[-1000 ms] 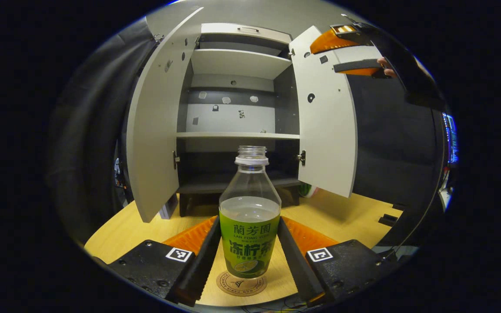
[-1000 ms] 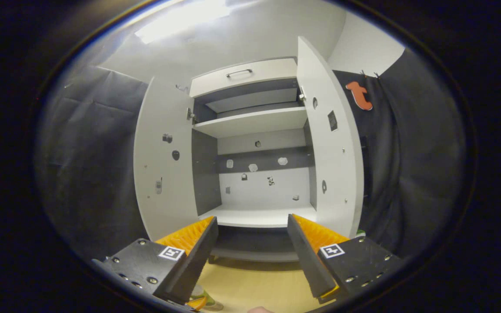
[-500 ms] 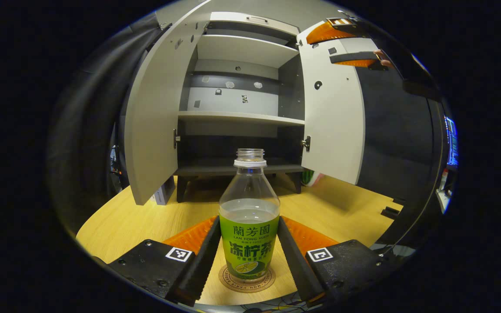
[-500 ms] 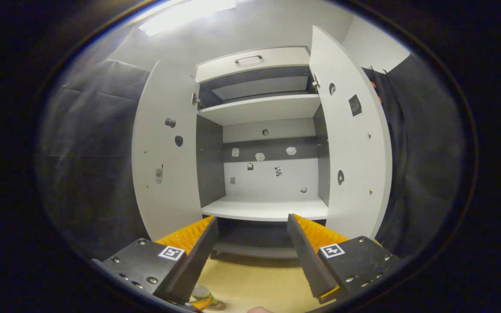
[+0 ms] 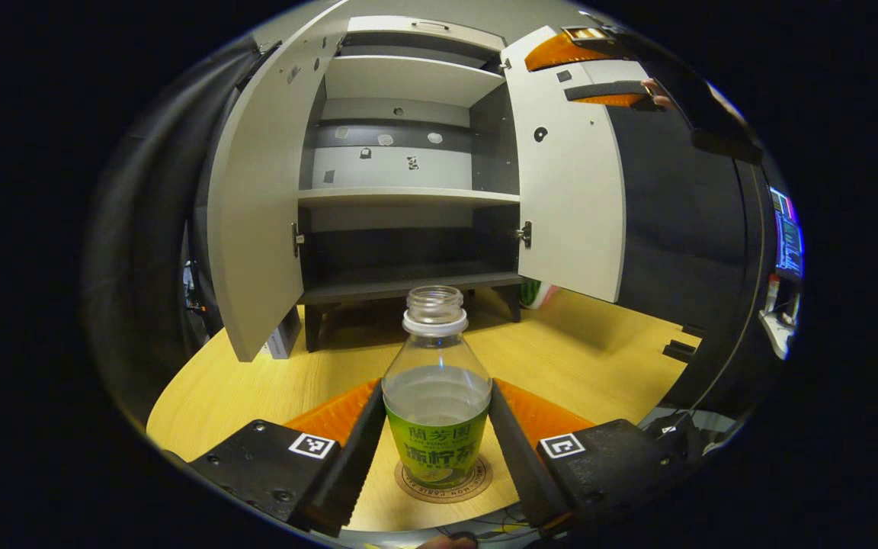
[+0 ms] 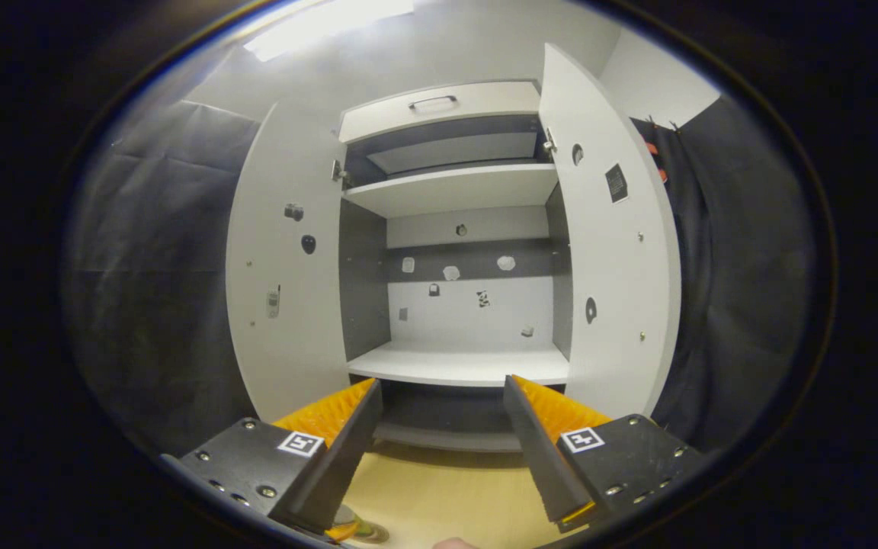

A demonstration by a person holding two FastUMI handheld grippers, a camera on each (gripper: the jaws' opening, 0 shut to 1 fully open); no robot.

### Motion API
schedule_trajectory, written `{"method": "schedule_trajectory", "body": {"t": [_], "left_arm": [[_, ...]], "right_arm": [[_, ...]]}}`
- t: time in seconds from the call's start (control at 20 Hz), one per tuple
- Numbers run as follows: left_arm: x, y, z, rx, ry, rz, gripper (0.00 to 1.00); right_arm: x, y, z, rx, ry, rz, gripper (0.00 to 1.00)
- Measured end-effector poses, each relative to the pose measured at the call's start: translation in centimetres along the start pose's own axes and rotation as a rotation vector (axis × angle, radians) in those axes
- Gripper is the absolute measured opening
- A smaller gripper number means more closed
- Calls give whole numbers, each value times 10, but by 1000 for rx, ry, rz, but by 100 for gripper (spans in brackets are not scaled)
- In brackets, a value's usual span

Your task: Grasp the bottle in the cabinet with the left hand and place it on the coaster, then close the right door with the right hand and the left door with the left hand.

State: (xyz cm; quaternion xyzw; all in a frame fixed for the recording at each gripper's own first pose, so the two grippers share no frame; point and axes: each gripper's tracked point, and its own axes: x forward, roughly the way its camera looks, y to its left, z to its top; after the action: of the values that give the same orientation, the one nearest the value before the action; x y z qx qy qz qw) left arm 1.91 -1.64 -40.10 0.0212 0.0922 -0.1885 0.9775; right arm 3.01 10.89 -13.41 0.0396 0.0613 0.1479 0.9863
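Left gripper view: left tongs (image 5: 436, 457) clamped on the bottle (image 5: 437, 412), standing upright on the coaster (image 5: 443, 479) on the table (image 5: 256, 389). Right gripper view: right tongs (image 6: 439, 435) spread wide, empty, facing the open cabinet (image 6: 454, 229); both doors ajar.

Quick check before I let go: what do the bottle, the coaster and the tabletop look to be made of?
Bottle: clear, glossy plastic by the look; you see the liquid through it, with a green printed wrap on the lower body. Coaster: thin matte brown disc with a printed ring, perhaps cork or card; hard to tell. Tabletop: light wood-grain surface with a smooth low sheen, likely laminate rather than solid wood.
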Motion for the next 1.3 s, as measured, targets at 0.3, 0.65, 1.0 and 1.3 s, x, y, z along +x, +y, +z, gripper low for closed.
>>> {"method": "schedule_trajectory", "body": {"t": [0.3, 0.65, 1.0, 1.3], "left_arm": [[-14, -3, 57, 12, -42, -11, 87], [-25, -4, 161, -53, -117, -12, 93], [-21, -1, 275, -70, -225, -5, 97], [-11, -2, 348, -66, -294, -14, 96]], "right_arm": [[-18, -17, 8, 5, -19, -30, 95], [-33, -48, 35, -23, -72, -90, 98], [-51, -116, 62, -57, -122, -195, 97], [-61, -204, 81, -89, -152, -310, 97]]}}
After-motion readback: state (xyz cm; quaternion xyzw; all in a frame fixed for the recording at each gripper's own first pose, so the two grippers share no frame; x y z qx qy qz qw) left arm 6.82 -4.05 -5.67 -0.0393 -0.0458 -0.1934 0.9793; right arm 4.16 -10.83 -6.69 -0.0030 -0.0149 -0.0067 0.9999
